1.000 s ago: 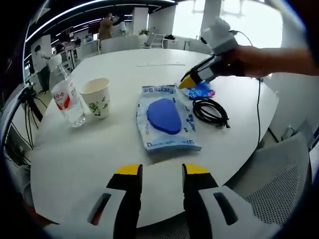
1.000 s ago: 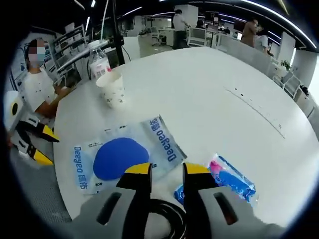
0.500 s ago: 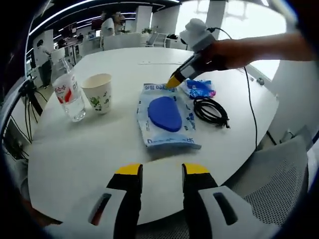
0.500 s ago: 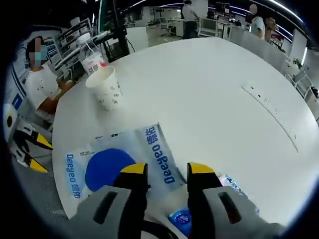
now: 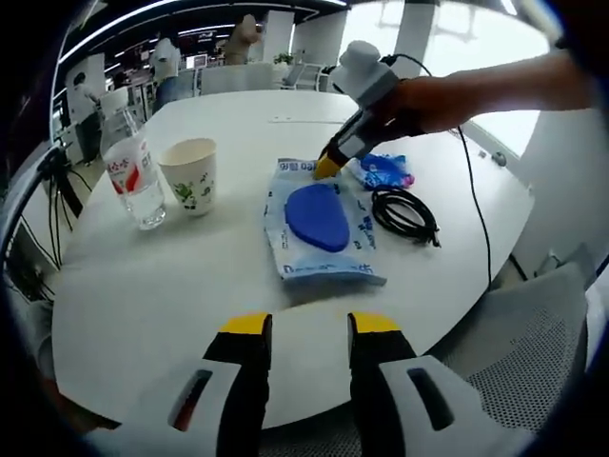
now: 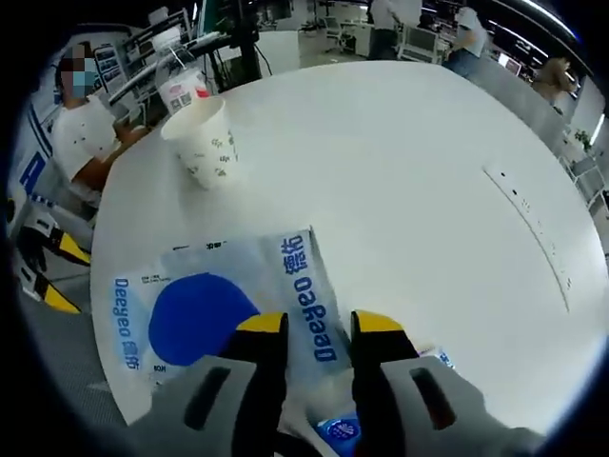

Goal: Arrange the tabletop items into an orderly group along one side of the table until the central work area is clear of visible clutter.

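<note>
We see the right gripper (image 6: 319,324), jaws parted and holding nothing, over the blue-print pouch (image 5: 319,221), the left gripper (image 5: 304,328) likewise parted short of it.

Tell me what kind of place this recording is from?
Most likely an open-plan office. The items sit on a large round white meeting table, a grey mesh office chair stands beside it, and rows of desks with people under strip ceiling lights fill the background.
</note>
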